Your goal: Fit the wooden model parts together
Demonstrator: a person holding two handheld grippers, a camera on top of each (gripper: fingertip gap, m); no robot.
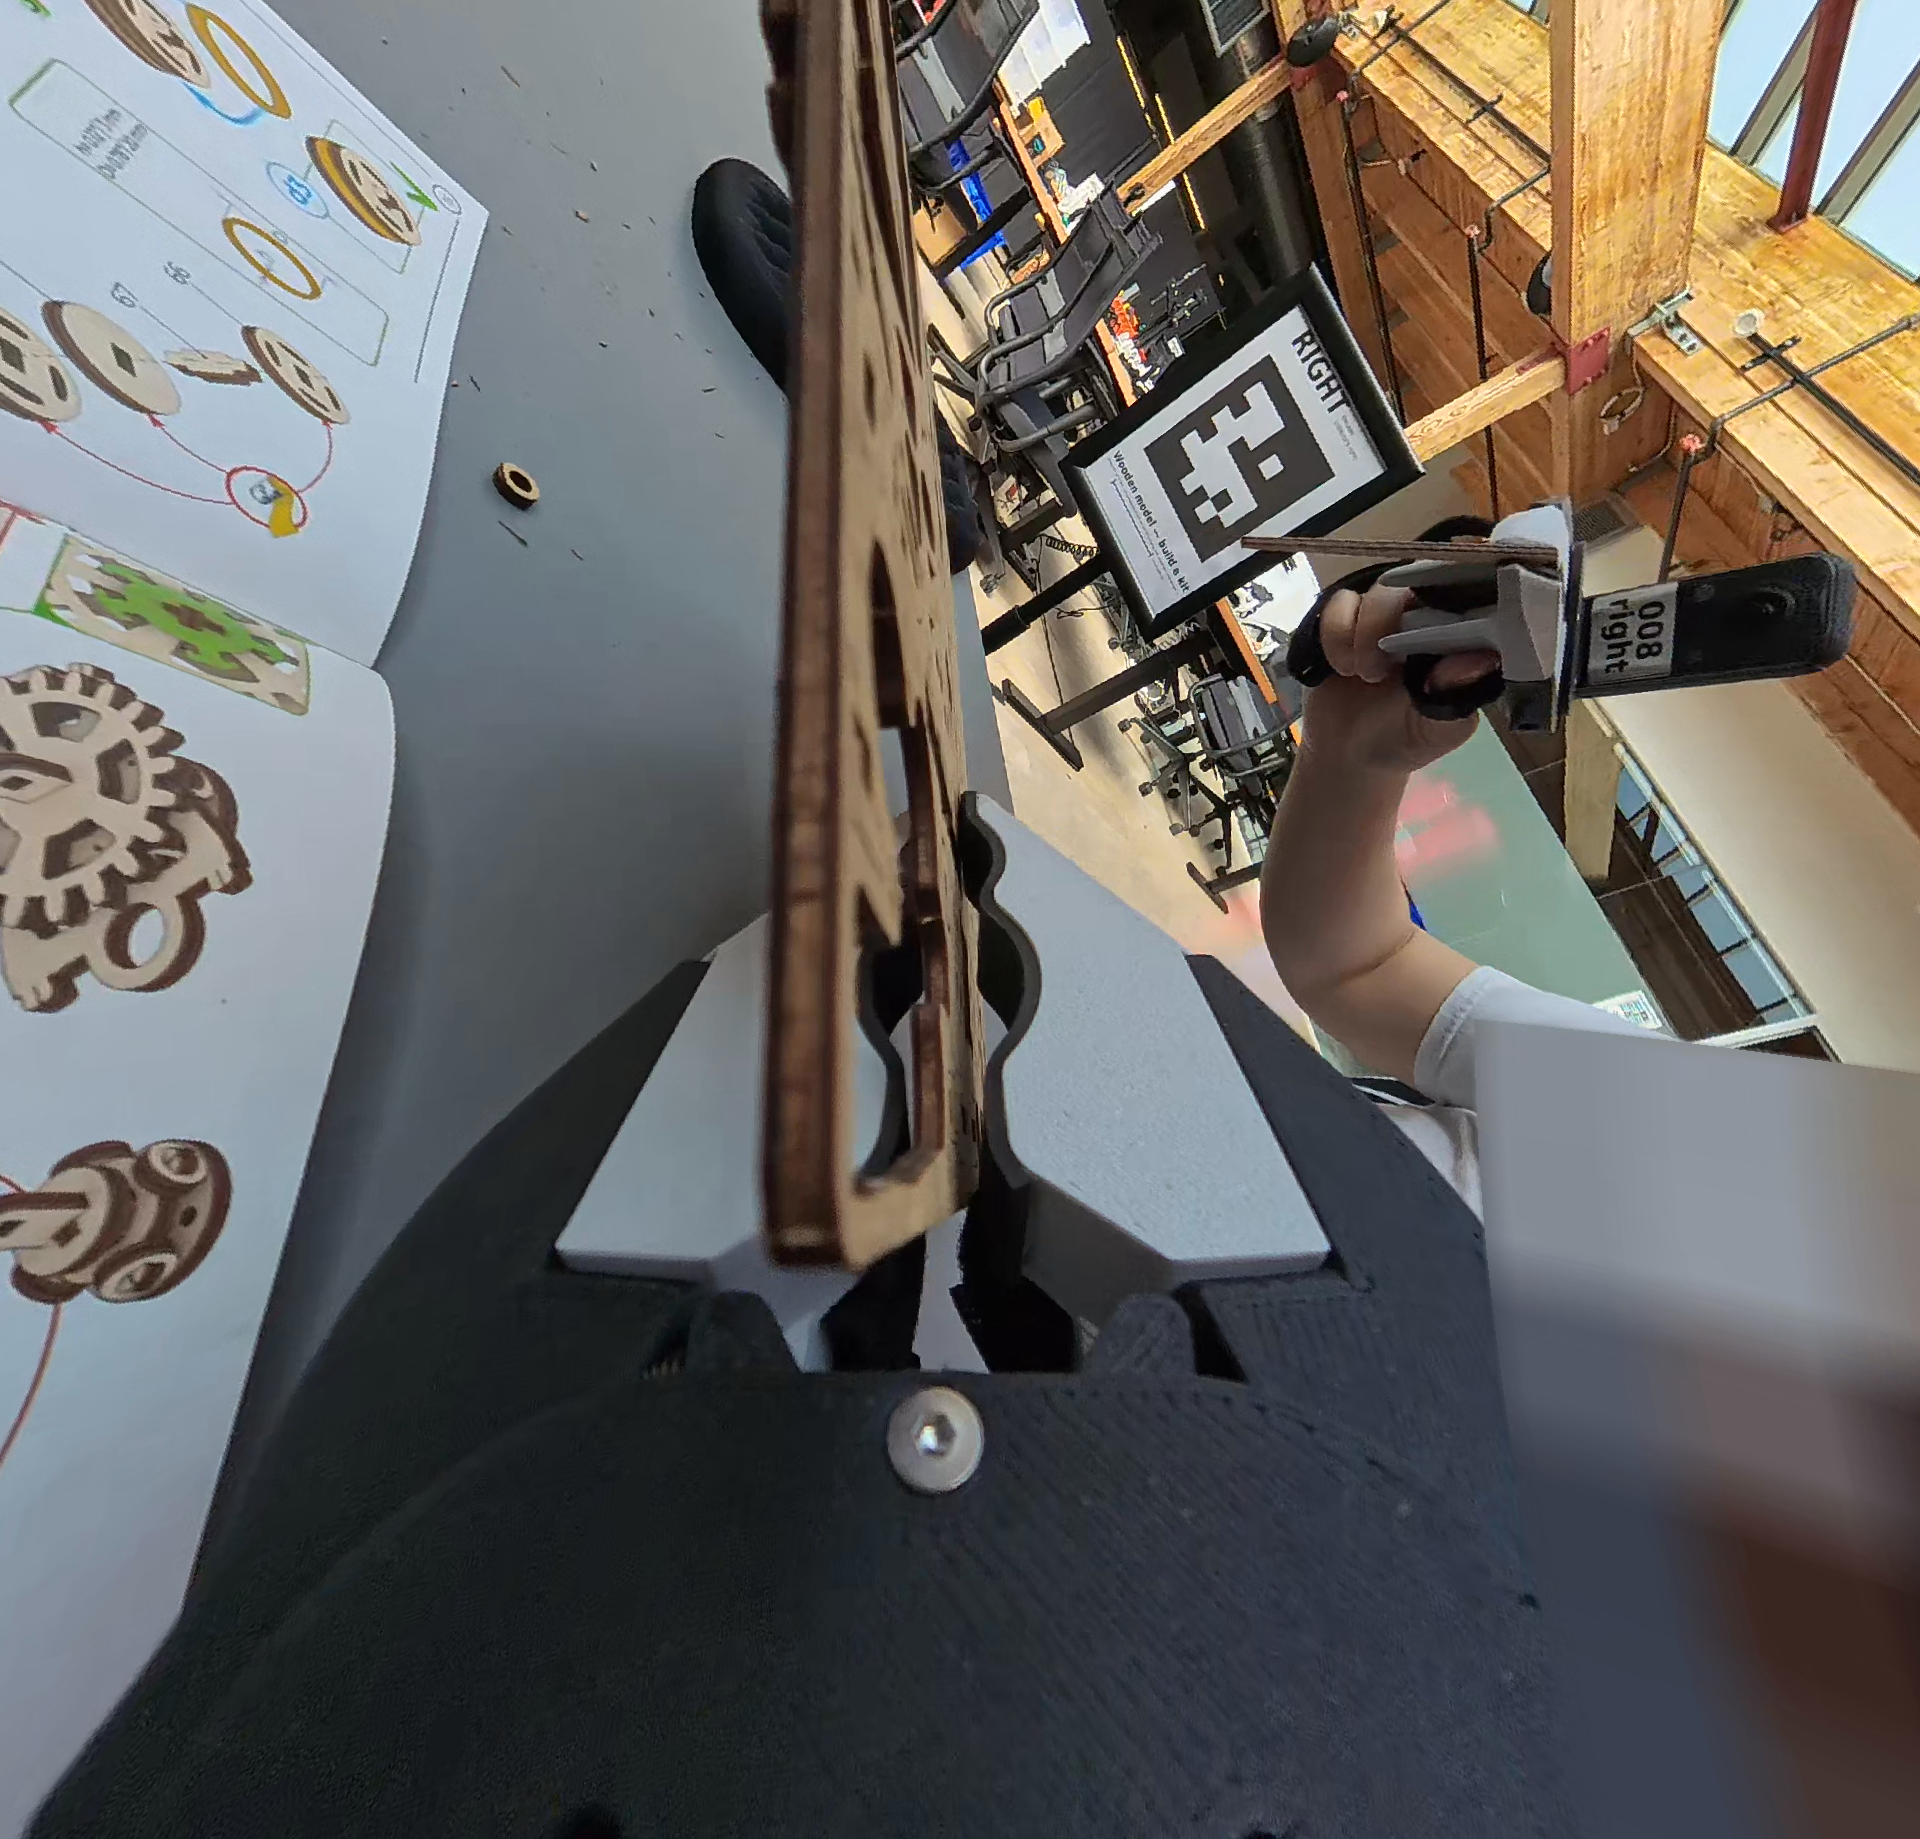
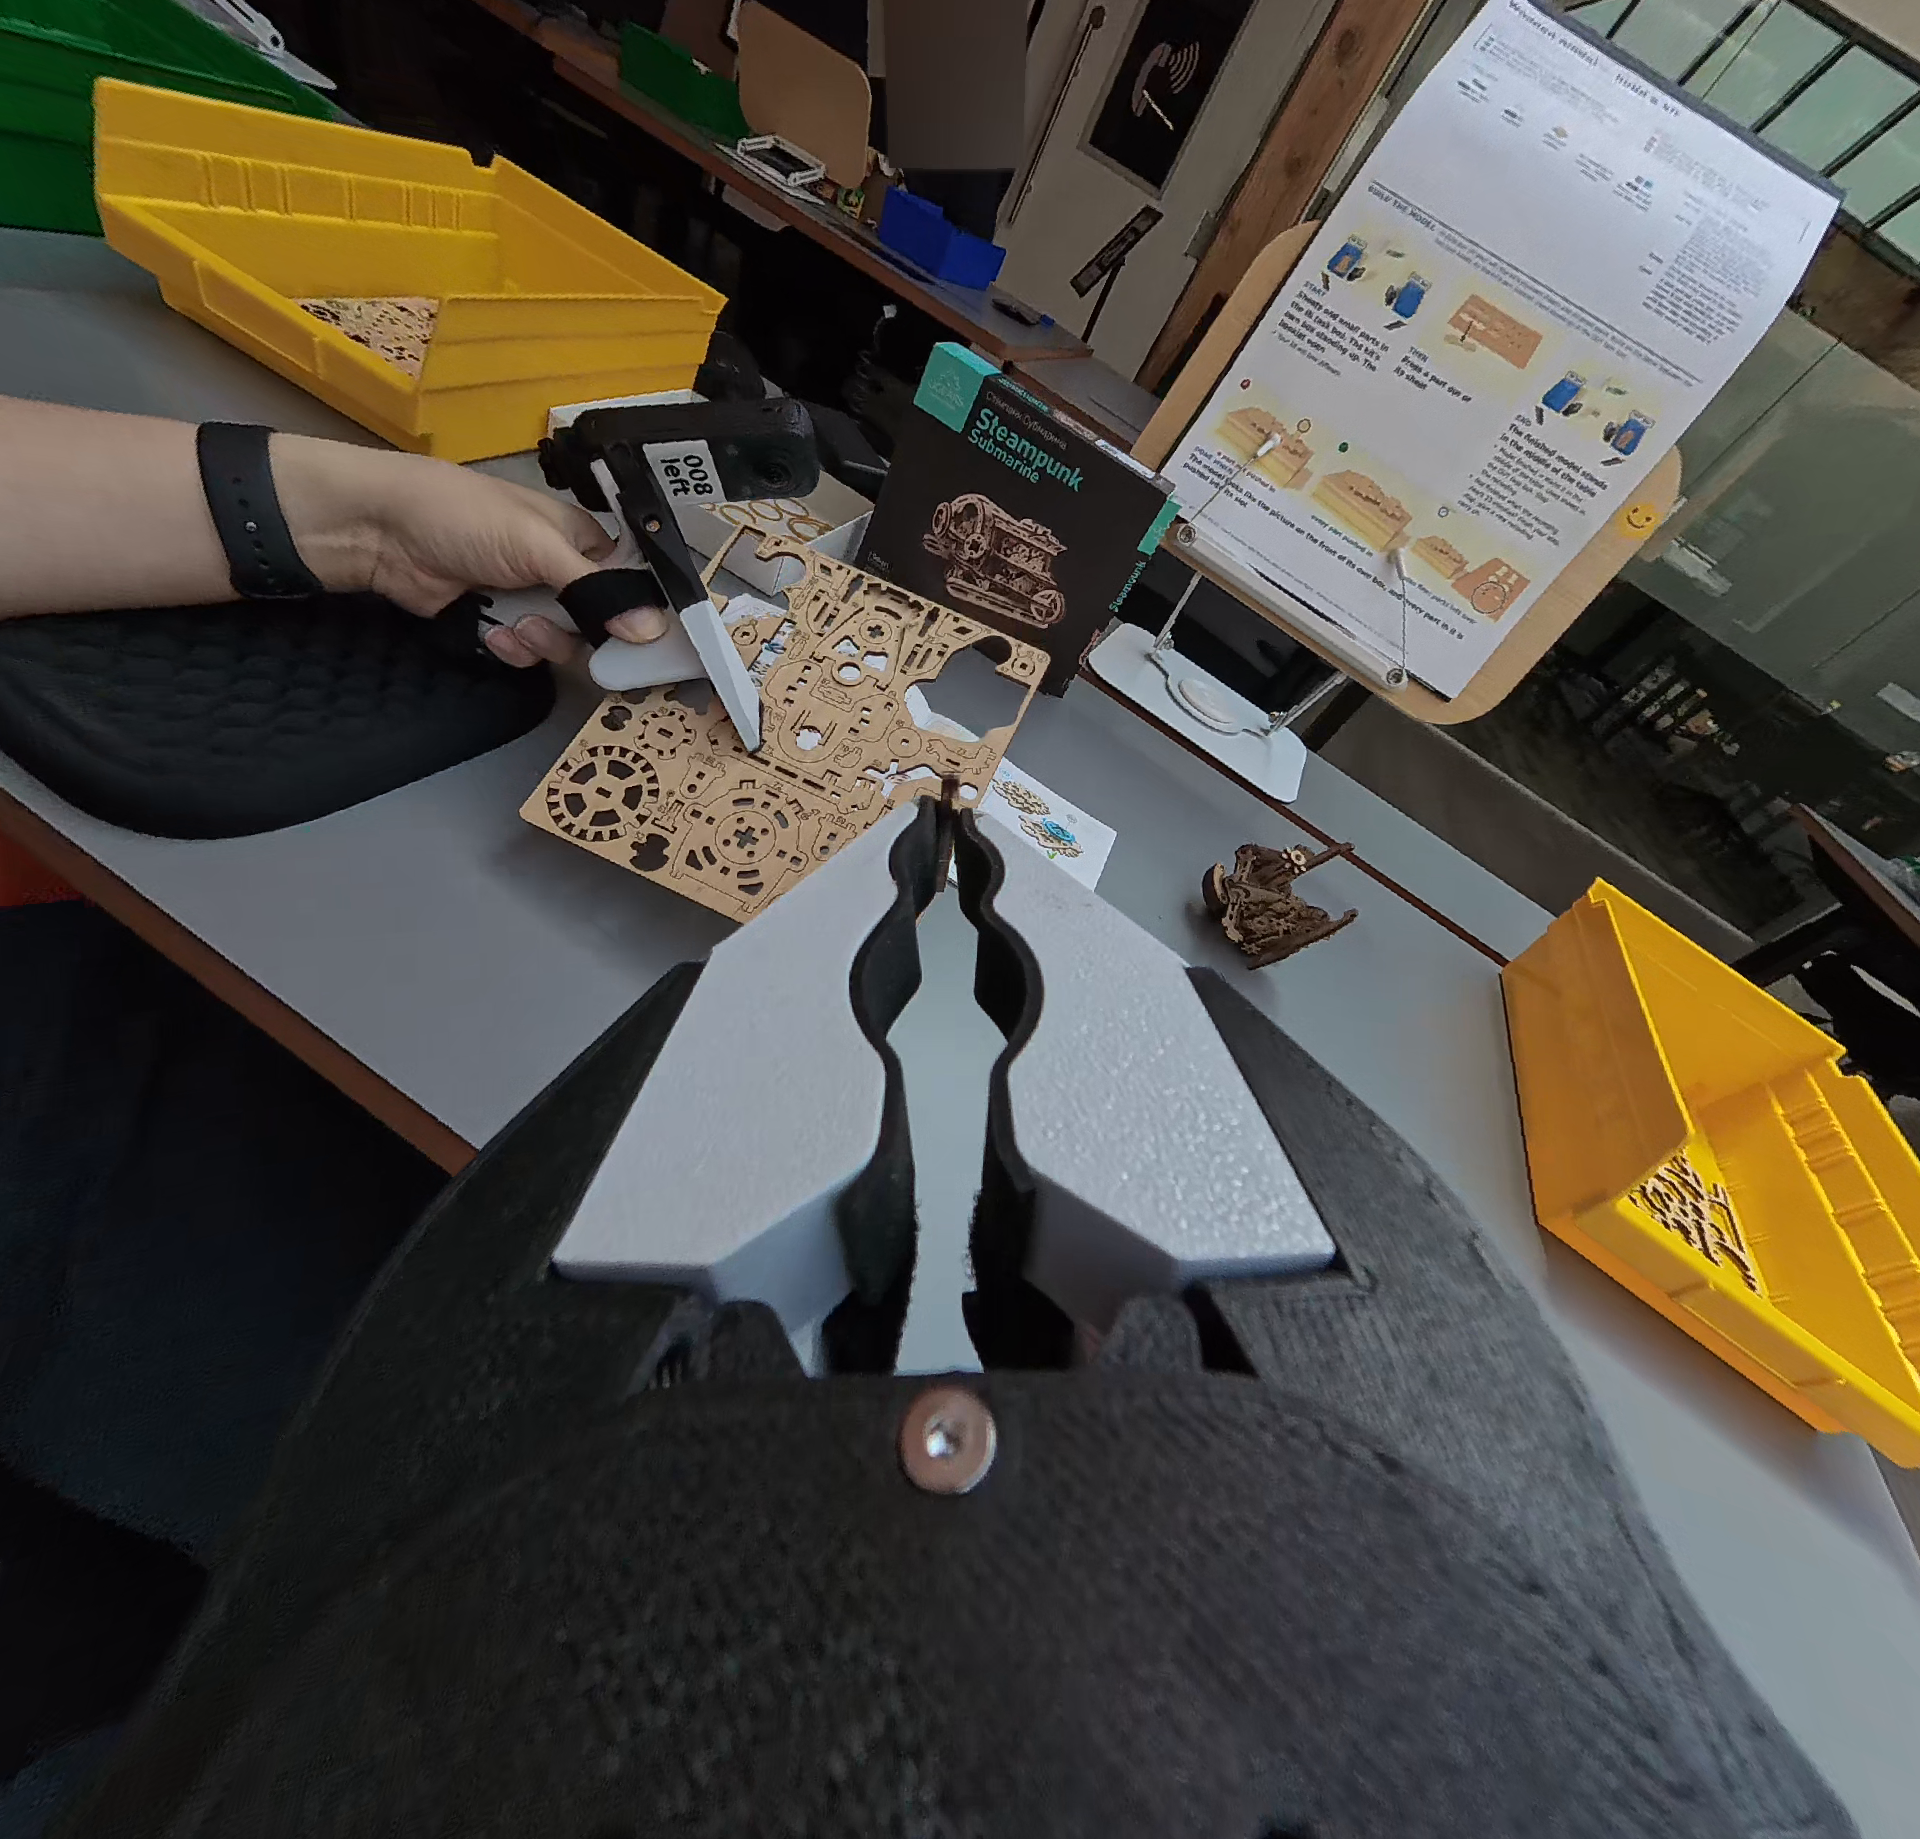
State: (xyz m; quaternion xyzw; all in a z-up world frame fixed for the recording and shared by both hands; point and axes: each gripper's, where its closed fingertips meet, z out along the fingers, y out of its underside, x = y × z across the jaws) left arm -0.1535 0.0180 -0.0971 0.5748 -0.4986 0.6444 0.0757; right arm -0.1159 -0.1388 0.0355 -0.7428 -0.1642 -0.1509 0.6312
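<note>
right gripper [image 2: 943, 821]: tips pinched on a small wooden part [image 2: 948, 797], raised above the table [image 2: 416, 958]
left gripper [image 1: 914, 979]: clamped on the wooden sheet [image 1: 862, 646] by its edge
sheet axis: long axis runs straight out from the left fingers, tilted over the table
relation: sheet lies ahead and left of the right gripper's part, near; partly built model [image 2: 1273, 901] sits to the right, apart
nearer: right gripper holds the piece, so i'd judge it moves next

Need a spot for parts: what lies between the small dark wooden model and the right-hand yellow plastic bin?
Only bare grey tabletop separates dark wooden model from yellow bin; right wrist view.
</note>
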